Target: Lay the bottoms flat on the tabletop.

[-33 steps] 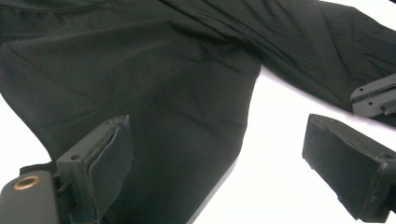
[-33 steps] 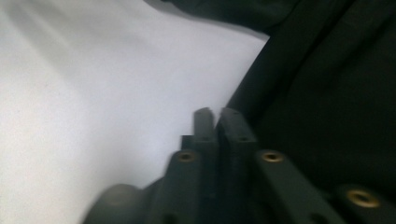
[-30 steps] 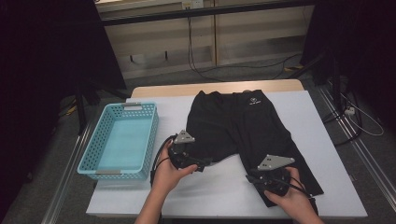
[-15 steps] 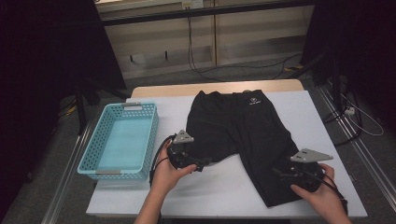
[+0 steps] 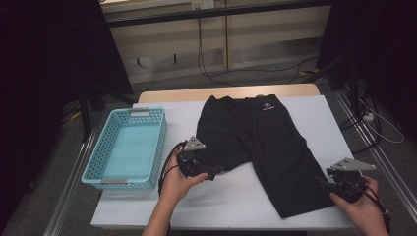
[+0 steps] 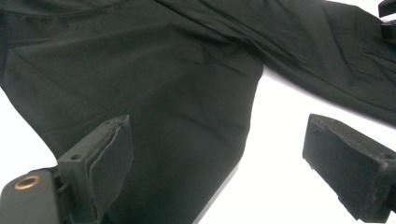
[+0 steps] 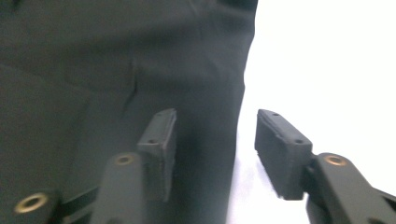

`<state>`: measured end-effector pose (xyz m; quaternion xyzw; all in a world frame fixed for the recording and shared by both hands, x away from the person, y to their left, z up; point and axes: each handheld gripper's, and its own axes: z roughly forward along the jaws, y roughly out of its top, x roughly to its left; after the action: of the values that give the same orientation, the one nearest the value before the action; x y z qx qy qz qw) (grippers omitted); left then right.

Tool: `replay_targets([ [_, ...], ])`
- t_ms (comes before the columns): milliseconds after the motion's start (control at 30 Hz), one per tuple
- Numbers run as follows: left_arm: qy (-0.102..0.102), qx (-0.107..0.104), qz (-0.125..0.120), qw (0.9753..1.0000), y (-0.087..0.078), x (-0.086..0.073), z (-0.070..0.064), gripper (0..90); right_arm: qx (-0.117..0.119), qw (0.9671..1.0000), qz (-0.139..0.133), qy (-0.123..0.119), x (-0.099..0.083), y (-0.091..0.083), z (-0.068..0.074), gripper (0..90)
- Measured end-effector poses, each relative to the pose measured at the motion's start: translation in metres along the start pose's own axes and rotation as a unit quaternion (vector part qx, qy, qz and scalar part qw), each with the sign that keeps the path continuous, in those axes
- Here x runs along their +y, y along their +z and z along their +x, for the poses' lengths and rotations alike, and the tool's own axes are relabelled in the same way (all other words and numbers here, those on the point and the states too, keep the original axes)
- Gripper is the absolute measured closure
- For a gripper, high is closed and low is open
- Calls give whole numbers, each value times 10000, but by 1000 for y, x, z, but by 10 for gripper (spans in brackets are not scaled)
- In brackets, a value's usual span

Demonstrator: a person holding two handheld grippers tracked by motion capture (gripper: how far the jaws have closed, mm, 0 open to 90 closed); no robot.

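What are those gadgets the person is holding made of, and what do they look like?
Each hand grips a black device: the left gripper and right gripper both carry a grey three-cornered plate on top. Black cables loop from them. Up close, the blocky black jaws have rubbery pads and brass-coloured rivets. The forearms are bare, with no sleeves.

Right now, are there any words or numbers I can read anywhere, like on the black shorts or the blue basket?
No text can be read.
Black shorts: a small white mark at the waistband, too small and blurred to read.
Blue basket: pale tabs on both end rims, no readable writing.
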<state>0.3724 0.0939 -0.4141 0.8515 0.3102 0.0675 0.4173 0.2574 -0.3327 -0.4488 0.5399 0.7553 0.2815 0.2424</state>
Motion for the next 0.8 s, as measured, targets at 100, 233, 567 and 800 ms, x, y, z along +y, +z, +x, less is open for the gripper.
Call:
replay_targets([
  [100, -2, 14, -29, 10000, -1, 0, 0, 92, 223, 9995, 3, 201, -2, 0, -2, 607],
  [233, 12, 5, -56, 10000, -1, 2, -1, 92, 296, 9992, 20, 271, -3, -1, -4, 754],
  [567, 27, -10, -28, 10000, 0, 2, 0, 93, 440, 9982, 85, 410, -7, -7, -13, 899],
  [800, 59, 51, 5, 10000, 0, 1, -1, 94, 247, 9988, 199, 377, -9, -13, -16, 900],
])
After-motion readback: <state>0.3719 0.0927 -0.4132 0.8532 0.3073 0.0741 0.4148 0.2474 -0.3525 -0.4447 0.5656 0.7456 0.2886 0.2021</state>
